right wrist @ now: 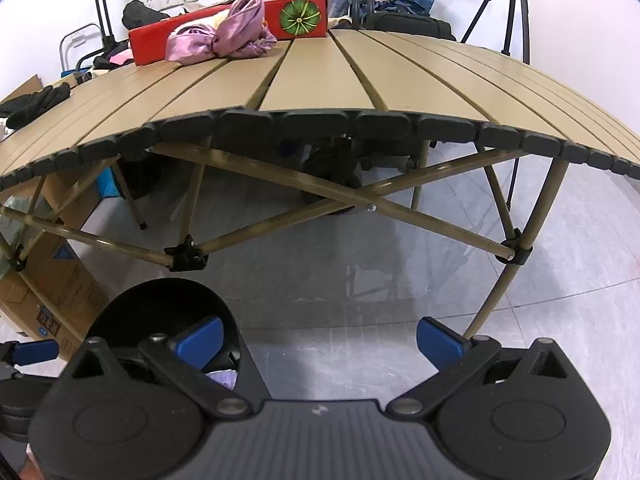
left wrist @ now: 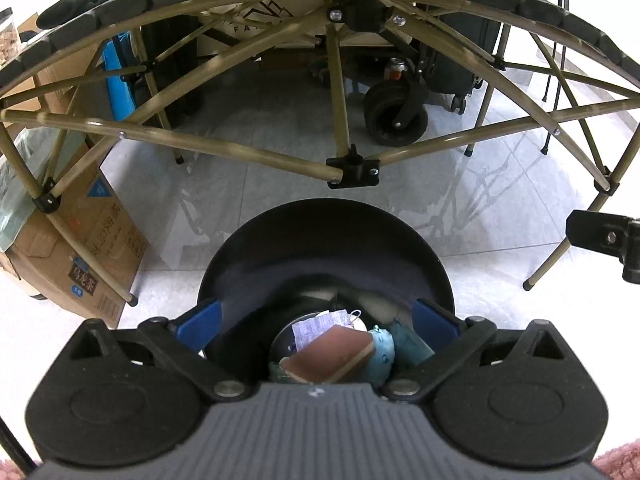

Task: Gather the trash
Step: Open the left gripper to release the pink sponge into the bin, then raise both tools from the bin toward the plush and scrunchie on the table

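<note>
Directly below the left gripper [left wrist: 316, 328], whose blue fingers stand wide apart and hold nothing, sits the black trash bin [left wrist: 326, 240] on the floor. Down in it lie scraps already collected: a brown card piece [left wrist: 332, 356], a pale paper slip [left wrist: 320, 328] and a light blue wrapper [left wrist: 382, 346]. The fingers straddle the bin's mouth, just over its near rim.

Off to that gripper's right, the right gripper [right wrist: 320, 340] is also spread open and empty, poised over bare grey floor [right wrist: 360, 300], with the bin at its lower left.

Beyond both stands the folding table [right wrist: 320, 84], its crossed legs just behind the bin. On the far part of its top rest a red box [right wrist: 224, 28] and a bundle of purple cloth [right wrist: 228, 36] leaning against it; whether either counts as trash I cannot tell.

Judging from this, the bin looks to have been fed and the next reach goes up to the tabletop. The risk is the frame: lifting a gripper straight forward could catch the table's edge or leg struts, and a low swing could knock the light bin over and spill the scraps.
</note>
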Tool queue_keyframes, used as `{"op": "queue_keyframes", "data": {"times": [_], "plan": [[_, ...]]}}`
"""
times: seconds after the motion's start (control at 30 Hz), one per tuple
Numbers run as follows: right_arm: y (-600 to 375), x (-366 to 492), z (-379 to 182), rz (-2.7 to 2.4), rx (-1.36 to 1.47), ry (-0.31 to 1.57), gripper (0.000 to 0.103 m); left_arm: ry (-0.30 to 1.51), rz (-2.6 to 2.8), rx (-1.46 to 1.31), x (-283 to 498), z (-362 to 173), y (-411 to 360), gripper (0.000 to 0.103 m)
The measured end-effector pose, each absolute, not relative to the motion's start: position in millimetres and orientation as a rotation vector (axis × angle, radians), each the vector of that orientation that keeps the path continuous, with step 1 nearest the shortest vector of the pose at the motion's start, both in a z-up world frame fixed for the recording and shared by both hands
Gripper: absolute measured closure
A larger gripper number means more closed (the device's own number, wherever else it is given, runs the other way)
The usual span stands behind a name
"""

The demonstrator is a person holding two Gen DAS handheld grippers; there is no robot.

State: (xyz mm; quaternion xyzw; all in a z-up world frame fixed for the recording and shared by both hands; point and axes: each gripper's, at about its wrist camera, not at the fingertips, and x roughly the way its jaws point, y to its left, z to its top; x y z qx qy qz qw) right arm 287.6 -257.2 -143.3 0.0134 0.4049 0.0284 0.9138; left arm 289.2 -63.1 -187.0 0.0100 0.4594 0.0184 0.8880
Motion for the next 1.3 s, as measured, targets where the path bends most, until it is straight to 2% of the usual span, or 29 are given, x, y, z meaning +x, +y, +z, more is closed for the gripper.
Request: {"op": "queue_keyframes", "data": {"times": [0.57,1.3], "plan": [[-252.1,278.9,-136.5,0.093,0.031,0.807,0.0,0.913,0.039,-0.005,278.2,-169.2,-56.8,0.0],[-252.7,231.4,-66.9,0.25,0.146,0.521,0.0,0.649,0.049,-0.113,223.5,-86.6,-11.3,0.0]]}}
